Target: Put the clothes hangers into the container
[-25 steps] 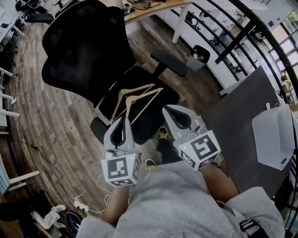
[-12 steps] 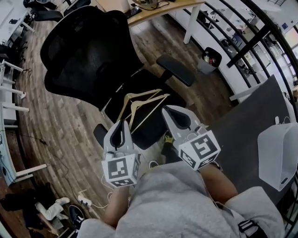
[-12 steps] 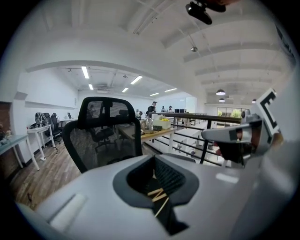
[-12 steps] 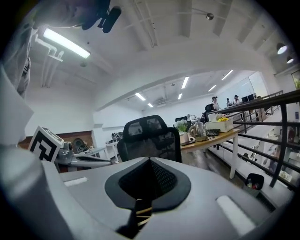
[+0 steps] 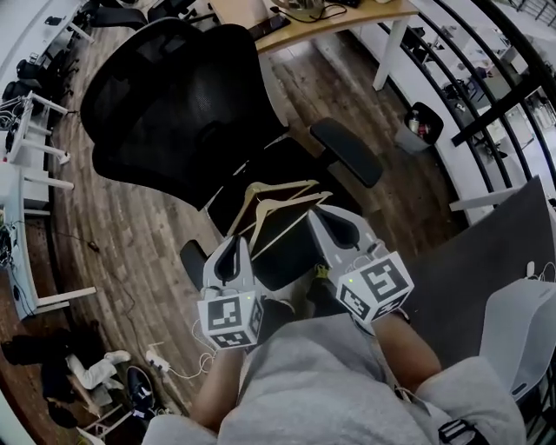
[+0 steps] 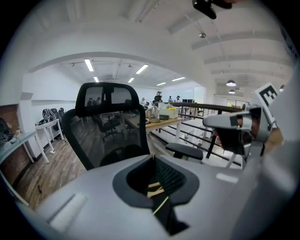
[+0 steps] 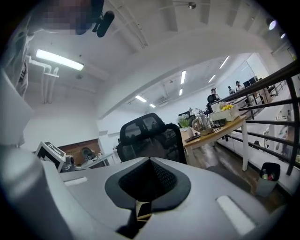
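Two wooden clothes hangers [image 5: 300,200] lie flat, partly overlapping, on the black seat [image 5: 282,252] of an office chair [image 5: 174,96]. Their hooks point to the left and their long bars run toward the near right. They are outside the container [image 5: 521,335].

The left claw [image 5: 234,240] is at the near left edge of the seat, just beside the near ends of the hangers. In the left gripper view its jaws [image 6: 153,157] are fully closed, tip against tip, with nothing gripped. Tan strips of the hangers [image 6: 156,188] show through the gap behind the tips.

The right claw [image 5: 315,214] is at the right side of the seat, with its tips next to the right ends of the hangers. Whether it touches them cannot be told. In the right gripper view its jaws [image 7: 150,160] are also together at the tips and hold nothing. A short piece of hanger wood [image 7: 142,211] shows through the gap below.

The white container stands at the far right on a grey desk [image 5: 473,261], well apart from the chair. The chair armrest [image 5: 347,152] lies to the right of the seat. A wooden desk [image 5: 347,17] stands farther away, and a small bin [image 5: 421,126] stands on the wood floor [image 5: 130,235] by a railing.
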Demonstrator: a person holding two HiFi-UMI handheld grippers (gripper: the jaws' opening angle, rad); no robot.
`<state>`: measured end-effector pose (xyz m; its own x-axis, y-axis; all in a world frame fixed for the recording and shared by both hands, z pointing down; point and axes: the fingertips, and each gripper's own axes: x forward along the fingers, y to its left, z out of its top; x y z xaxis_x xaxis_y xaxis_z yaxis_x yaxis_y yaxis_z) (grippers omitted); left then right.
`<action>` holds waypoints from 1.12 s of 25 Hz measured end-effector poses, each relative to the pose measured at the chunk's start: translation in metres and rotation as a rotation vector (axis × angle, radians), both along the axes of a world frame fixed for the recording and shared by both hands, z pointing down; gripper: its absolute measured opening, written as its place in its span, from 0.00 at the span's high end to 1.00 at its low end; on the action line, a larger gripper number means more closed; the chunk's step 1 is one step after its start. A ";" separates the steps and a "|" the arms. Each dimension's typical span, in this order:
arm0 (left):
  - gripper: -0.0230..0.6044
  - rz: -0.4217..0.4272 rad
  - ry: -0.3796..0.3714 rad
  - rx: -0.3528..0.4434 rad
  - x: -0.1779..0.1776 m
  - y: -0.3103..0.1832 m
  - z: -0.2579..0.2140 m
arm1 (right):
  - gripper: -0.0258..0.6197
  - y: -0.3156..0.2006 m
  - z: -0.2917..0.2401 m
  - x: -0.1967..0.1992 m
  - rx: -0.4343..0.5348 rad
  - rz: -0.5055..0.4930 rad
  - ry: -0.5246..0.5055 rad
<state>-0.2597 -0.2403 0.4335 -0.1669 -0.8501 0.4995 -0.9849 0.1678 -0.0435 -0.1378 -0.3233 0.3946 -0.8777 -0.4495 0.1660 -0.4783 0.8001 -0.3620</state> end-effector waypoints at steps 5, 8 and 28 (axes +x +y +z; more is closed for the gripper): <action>0.90 -0.007 0.010 -0.074 -0.003 -0.005 0.046 | 0.96 -0.005 0.027 -0.010 -0.025 -0.048 0.032; 0.85 0.004 0.012 -0.105 -0.006 -0.011 0.075 | 0.96 -0.008 0.047 -0.019 -0.065 -0.065 0.049; 0.26 -0.065 0.104 -0.448 -0.072 -0.001 0.345 | 0.96 -0.012 0.161 -0.077 -0.173 -0.133 0.169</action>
<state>-0.3314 -0.2408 0.7783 -0.1424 -0.5358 0.8323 -0.9758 0.2167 -0.0275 -0.2152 -0.3355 0.5559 -0.8806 -0.2845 0.3789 -0.4382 0.7933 -0.4227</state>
